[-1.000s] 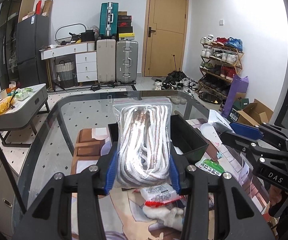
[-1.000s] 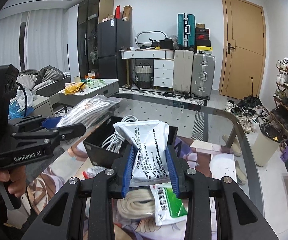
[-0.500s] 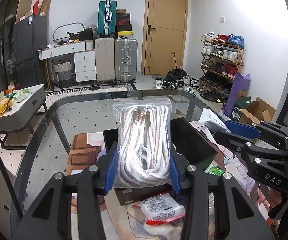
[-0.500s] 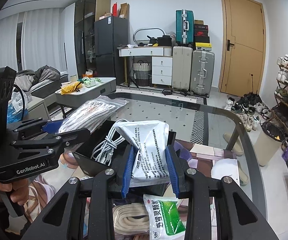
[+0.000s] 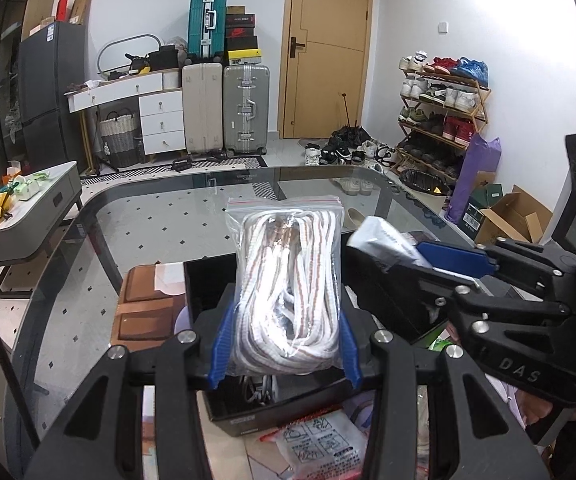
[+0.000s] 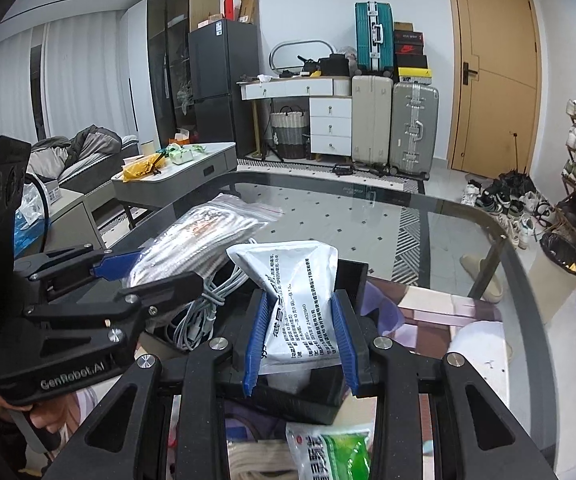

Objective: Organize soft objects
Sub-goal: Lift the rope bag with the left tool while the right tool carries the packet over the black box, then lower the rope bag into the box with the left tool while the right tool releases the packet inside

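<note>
My left gripper (image 5: pixel 285 344) is shut on a clear zip bag of white rope (image 5: pixel 288 280) and holds it over the black box (image 5: pixel 247 412). The bag also shows in the right wrist view (image 6: pixel 191 244). My right gripper (image 6: pixel 300 340) is shut on a white printed pouch (image 6: pixel 292 300) above the same black box (image 6: pixel 352 272), where grey cables (image 6: pixel 203 312) lie inside. The right gripper shows in the left wrist view (image 5: pixel 448 264), close to the right of the rope bag.
A red-and-white packet (image 5: pixel 320 444) lies in front of the box. A green-and-white packet (image 6: pixel 332 456) and a beige rope coil (image 6: pixel 255 460) lie near me. The glass table (image 6: pixel 368 216) carries a printed mat (image 5: pixel 143 304). Suitcases, a shoe rack and a door stand behind.
Both grippers have moved forward with their bags and now hang over the black box. The two grippers have come closer together.
</note>
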`<state>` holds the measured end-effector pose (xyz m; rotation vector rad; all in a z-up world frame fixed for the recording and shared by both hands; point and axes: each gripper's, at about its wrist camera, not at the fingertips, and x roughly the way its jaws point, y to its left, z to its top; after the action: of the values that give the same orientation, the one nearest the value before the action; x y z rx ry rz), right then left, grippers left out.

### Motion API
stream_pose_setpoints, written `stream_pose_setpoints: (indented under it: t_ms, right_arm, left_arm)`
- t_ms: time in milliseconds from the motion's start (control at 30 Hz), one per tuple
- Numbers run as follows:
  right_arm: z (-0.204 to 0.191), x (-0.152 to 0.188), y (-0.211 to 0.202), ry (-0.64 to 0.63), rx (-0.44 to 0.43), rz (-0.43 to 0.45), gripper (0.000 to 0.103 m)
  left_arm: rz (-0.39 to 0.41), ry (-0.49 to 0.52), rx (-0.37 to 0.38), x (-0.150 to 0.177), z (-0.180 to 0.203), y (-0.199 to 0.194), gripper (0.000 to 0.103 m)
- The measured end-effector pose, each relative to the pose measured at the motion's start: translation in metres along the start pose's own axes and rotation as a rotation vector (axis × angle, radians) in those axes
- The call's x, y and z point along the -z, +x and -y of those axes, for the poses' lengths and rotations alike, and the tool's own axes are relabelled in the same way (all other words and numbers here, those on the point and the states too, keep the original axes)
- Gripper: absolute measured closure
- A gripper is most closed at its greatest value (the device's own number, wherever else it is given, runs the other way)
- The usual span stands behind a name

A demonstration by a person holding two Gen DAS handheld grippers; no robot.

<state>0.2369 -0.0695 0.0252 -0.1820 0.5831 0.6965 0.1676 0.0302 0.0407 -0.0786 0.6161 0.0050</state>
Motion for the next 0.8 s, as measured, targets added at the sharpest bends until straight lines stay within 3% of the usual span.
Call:
stream_pose_setpoints:
  t_ms: [800]
  right_arm:
    - [-0.004, -0.001, 0.039, -0.091, 0.021, -0.073, 0.071]
  left_arm:
    - [-0.070, 0.072, -0.041, 0.006, 0.001, 0.026, 0.059]
